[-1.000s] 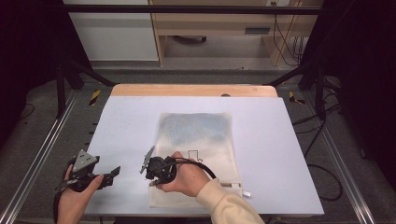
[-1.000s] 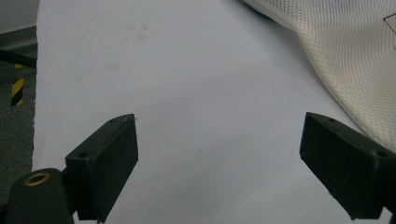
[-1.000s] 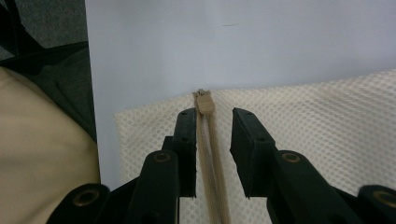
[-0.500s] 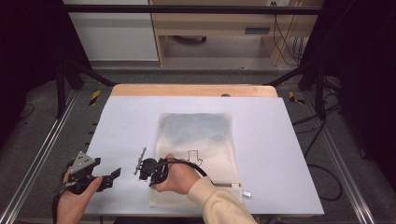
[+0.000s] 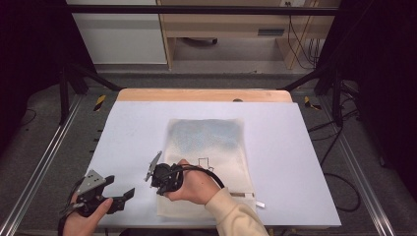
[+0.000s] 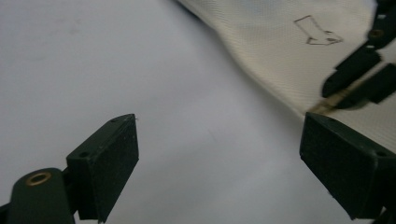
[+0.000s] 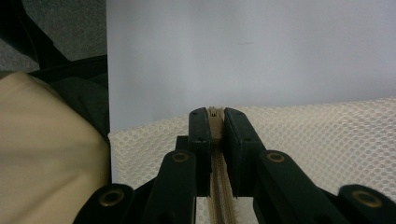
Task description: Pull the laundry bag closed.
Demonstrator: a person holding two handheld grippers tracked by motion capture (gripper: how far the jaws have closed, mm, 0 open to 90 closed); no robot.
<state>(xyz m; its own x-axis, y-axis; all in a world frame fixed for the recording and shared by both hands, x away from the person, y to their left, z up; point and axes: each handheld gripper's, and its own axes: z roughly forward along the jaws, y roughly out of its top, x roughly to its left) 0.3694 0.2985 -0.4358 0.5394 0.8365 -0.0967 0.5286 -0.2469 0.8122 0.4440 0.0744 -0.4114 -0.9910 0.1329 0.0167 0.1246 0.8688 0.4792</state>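
Right claw [image 7: 215, 116] slid nearer along zipper [image 7: 215, 186], crosswise on bag [image 5: 209, 157]

A mesh bag [image 5: 209, 157] lies on the table [image 5: 295, 147], with the left gripper [image 5: 120, 199] off its left side

place: lab | evidence: black frame rig [image 5: 196, 9], floor rails [image 5: 39, 167], loose cables [image 5: 297, 34], white-topped table [image 5: 295, 147]
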